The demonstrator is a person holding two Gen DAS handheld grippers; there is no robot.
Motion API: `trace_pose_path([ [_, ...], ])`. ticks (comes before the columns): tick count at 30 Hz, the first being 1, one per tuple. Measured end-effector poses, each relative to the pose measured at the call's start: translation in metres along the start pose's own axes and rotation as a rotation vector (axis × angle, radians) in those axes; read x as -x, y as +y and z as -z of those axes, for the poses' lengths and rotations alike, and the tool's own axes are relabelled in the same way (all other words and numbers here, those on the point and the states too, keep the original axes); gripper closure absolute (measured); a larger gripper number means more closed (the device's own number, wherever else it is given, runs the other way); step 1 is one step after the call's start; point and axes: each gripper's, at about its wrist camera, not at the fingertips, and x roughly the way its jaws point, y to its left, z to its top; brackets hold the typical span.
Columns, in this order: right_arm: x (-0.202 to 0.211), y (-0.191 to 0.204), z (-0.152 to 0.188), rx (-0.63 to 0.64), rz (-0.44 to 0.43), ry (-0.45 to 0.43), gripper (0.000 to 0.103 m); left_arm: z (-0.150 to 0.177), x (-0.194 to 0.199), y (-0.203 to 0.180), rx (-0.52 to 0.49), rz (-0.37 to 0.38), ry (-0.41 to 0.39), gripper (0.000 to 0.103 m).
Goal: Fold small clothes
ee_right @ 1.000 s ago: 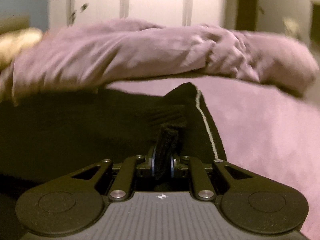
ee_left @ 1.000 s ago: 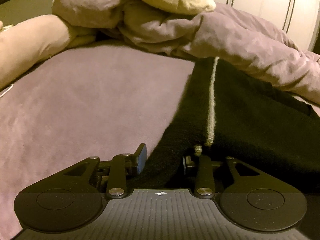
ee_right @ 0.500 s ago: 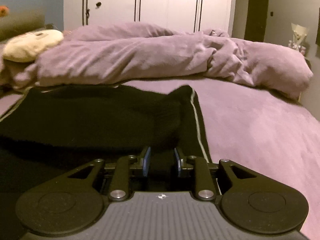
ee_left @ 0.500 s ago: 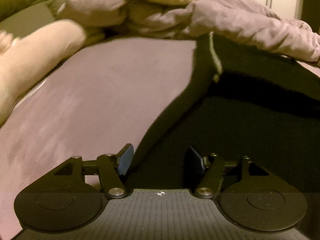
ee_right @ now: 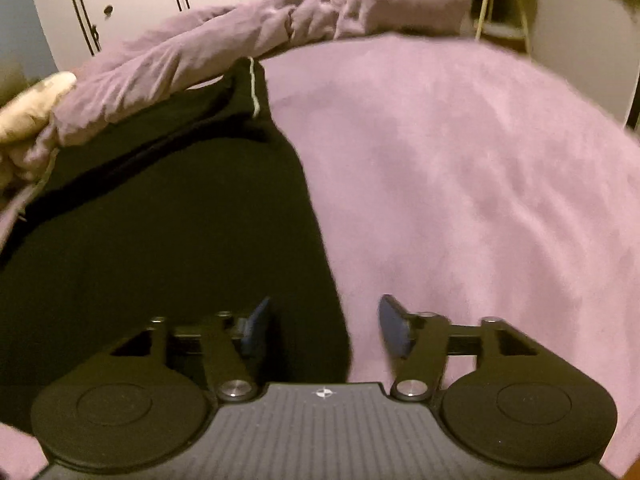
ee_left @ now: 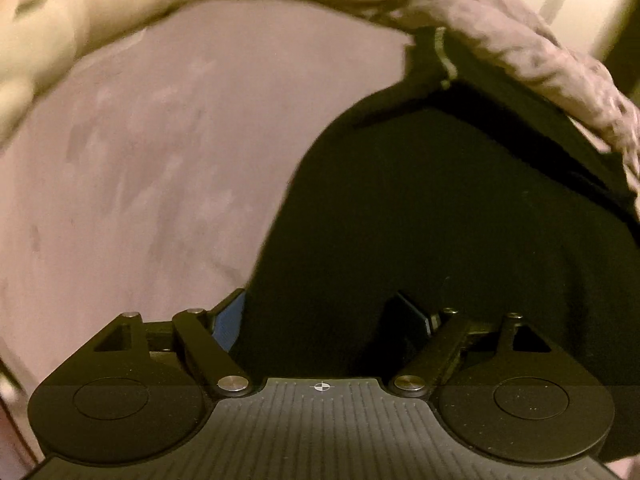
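A black garment [ee_left: 460, 208] with a pale side stripe [ee_left: 444, 56] lies folded on the purple bed; it also shows in the right wrist view [ee_right: 160, 220] with its stripe [ee_right: 253, 88] at the far end. My left gripper [ee_left: 320, 320] is open above the garment's near left edge, holding nothing. My right gripper [ee_right: 324, 328] is open above the garment's near right edge, with its right fingertip [ee_right: 394, 330] over bare bed. Both look down on the cloth from above.
A bunched purple duvet [ee_right: 224, 52] lies along the far side of the garment. A cream pillow [ee_left: 72, 28] lies at the far left. The purple bed sheet [ee_right: 460, 200] spreads to the right. White wardrobe doors [ee_right: 140, 0] stand behind.
Both grippers have opened and let go of the black garment. Both have risen and pulled back, and the garment's folded-over part now lies flat.
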Motion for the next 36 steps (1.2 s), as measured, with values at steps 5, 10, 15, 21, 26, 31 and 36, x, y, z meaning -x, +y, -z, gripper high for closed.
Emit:
trace_pose_path([
  [5,-0.013,-0.02,0.002,-0.104,-0.18,0.078,0.042,0.001,0.003,0.017,0.07,0.087,0.016,0.018],
  [10,-0.025,-0.031,-0.001,-0.19,-0.233,0.078,0.042,-0.007,0.002,0.017,0.079,0.072,0.034,0.019],
  [15,-0.033,-0.028,-0.003,-0.154,-0.252,0.092,0.04,-0.011,-0.006,0.016,0.134,0.066,0.041,0.02],
  [21,-0.03,-0.024,-0.004,-0.103,-0.281,0.109,0.077,-0.014,-0.006,0.005,0.068,0.014,0.045,0.045],
  [26,-0.022,-0.026,-0.008,-0.124,-0.344,0.113,0.09,-0.017,-0.002,0.008,0.087,0.025,0.054,0.065],
  [31,-0.016,-0.02,-0.014,-0.133,-0.406,0.099,0.09,-0.017,0.007,0.013,0.112,0.077,0.041,0.08],
  [36,-0.024,-0.013,-0.009,-0.094,-0.372,0.143,0.081,-0.011,0.0,0.014,0.082,0.101,0.082,0.063],
])
